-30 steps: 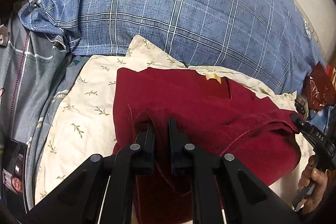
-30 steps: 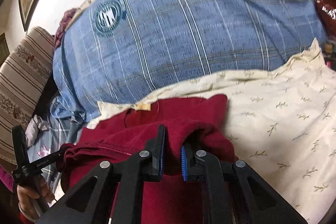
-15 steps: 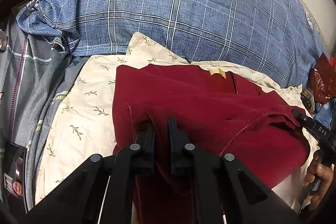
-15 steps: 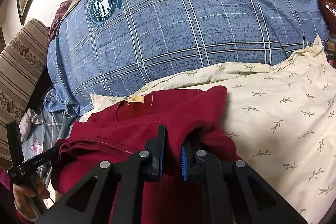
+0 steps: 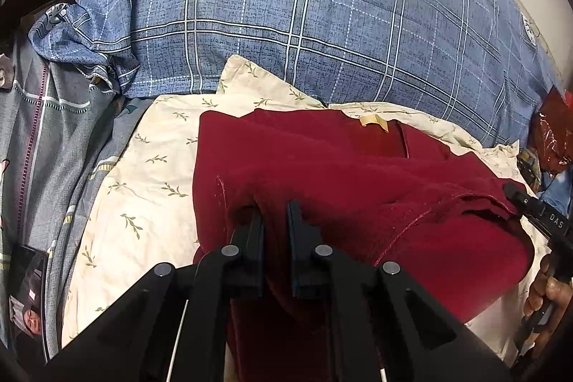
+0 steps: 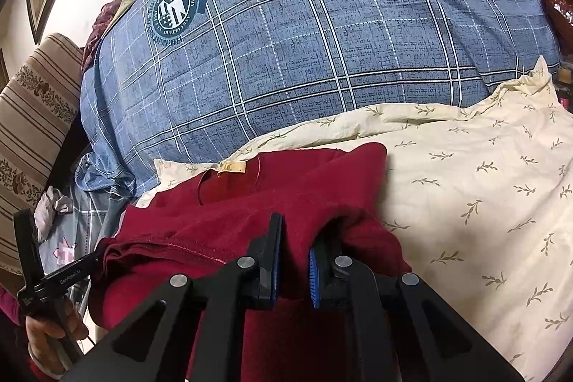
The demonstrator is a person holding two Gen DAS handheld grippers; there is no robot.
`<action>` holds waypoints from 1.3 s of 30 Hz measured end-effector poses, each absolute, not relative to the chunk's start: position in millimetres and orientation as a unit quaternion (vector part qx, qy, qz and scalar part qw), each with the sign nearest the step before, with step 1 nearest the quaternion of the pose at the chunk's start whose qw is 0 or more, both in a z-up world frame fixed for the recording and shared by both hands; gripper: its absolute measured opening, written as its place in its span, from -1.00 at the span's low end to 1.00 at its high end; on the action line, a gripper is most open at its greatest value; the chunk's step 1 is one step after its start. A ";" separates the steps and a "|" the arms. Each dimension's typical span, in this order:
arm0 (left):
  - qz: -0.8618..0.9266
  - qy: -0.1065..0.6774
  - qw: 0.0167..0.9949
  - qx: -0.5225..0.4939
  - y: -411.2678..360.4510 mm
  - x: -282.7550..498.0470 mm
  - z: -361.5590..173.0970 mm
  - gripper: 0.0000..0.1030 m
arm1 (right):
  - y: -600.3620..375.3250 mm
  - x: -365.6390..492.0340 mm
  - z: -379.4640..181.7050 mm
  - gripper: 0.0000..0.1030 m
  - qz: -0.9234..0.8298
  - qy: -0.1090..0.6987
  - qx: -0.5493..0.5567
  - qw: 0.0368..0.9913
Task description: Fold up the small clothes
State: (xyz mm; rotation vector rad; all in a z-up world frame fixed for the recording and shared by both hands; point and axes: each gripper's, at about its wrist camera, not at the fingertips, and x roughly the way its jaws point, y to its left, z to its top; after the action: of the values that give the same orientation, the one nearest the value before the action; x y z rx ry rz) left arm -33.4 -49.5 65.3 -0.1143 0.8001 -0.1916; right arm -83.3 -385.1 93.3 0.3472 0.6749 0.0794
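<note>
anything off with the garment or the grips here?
Nothing stands out. Left gripper and right gripper are each shut on a fold of the dark red garment, which lies on the cream leaf-print cloth. No tear or snag shows.

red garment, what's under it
The red garment lies on a cream leaf-print cloth, which shows around its far and side edges. What that cloth looks like beneath the garment is covered, as is anything else below.

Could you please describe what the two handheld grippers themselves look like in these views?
Both are matte black with angular linkage arms and silver pivot pins. The right gripper has blue pads inside its fingers; the left gripper has a thin white cable. White lettering marks each gripper's side.
</note>
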 end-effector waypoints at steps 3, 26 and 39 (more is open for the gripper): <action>-0.093 0.388 0.915 -0.054 -49.6 -33.6 65.9 -0.84 | -384.3 -84.1 94.6 -0.77 0.038 0.327 0.168 0.929; -0.121 0.413 0.900 -0.077 -48.2 38.1 76.3 -0.57 | -405.3 3.8 101.3 -0.61 0.032 0.365 0.195 0.910; -0.076 0.393 0.913 -0.081 -22.8 33.2 84.6 0.52 | -393.0 -4.4 115.7 0.20 0.032 0.346 0.159 0.924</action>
State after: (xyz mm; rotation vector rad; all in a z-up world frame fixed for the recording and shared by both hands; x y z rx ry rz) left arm 33.2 -22.8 84.6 -0.1676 0.8098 -0.1564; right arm -4.4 -393.0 115.7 0.3263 0.7109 0.0666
